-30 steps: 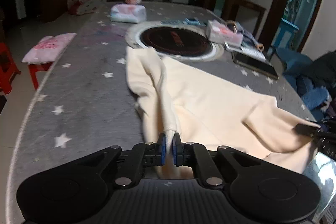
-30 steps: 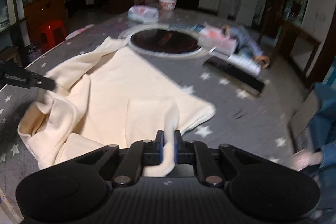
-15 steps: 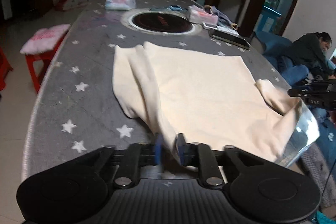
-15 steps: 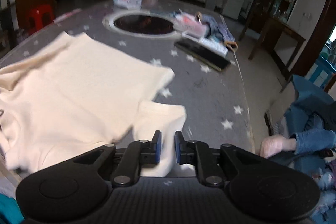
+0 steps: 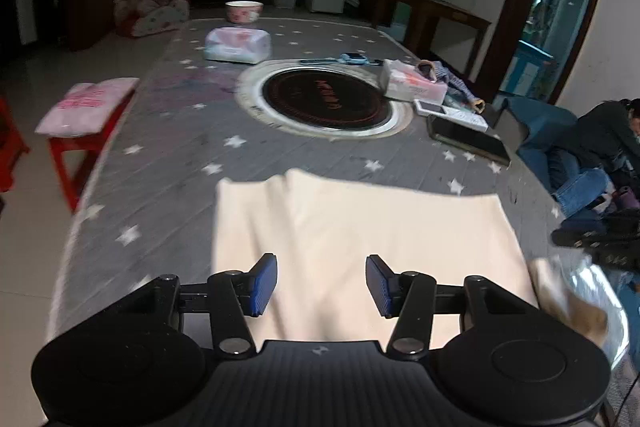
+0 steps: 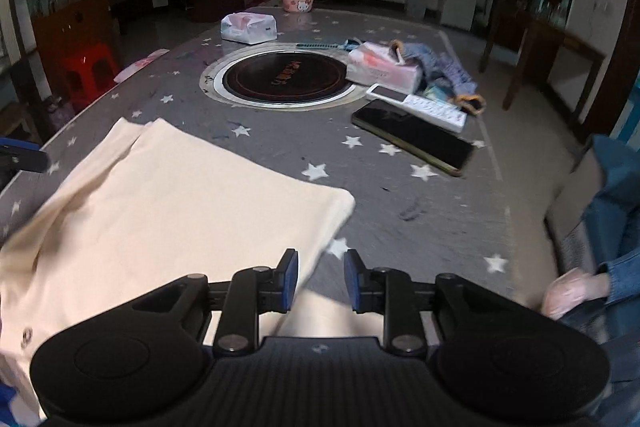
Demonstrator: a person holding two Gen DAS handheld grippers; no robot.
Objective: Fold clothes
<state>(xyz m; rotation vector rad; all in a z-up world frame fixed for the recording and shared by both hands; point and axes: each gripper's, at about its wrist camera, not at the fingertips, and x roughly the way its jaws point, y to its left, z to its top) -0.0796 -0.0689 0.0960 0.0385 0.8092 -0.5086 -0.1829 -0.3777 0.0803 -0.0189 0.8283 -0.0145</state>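
Note:
A cream garment [image 5: 360,239] lies spread flat on the grey star-patterned table [image 5: 172,155], close to its near edge. My left gripper [image 5: 320,285] hovers over the garment's near part. Its jaws are opening, the blue pads [image 5: 264,283] stand wide apart and nothing is pinched between them. In the right wrist view the same garment [image 6: 172,211] fills the lower left. My right gripper [image 6: 322,279] is at its right corner, jaws opening, with a cloth fold lying loose below the gap. Each view shows the other gripper at its edge: the right gripper [image 5: 592,239] and the left gripper [image 6: 20,157].
A round inset cooktop [image 5: 328,99] sits mid-table. Beyond it are a tissue pack [image 5: 236,45] and a bowl [image 5: 244,11]. A dark tablet [image 6: 412,135], a remote [image 6: 432,109] and another tissue pack [image 6: 384,65] lie to the right. A red stool [image 5: 84,115] stands left, a seated person [image 5: 600,143] right.
Both grippers were shut on cloth folds and have let go, their jaws now apart. The garment was drawn toward the near table edge and now lies flat instead of bunched.

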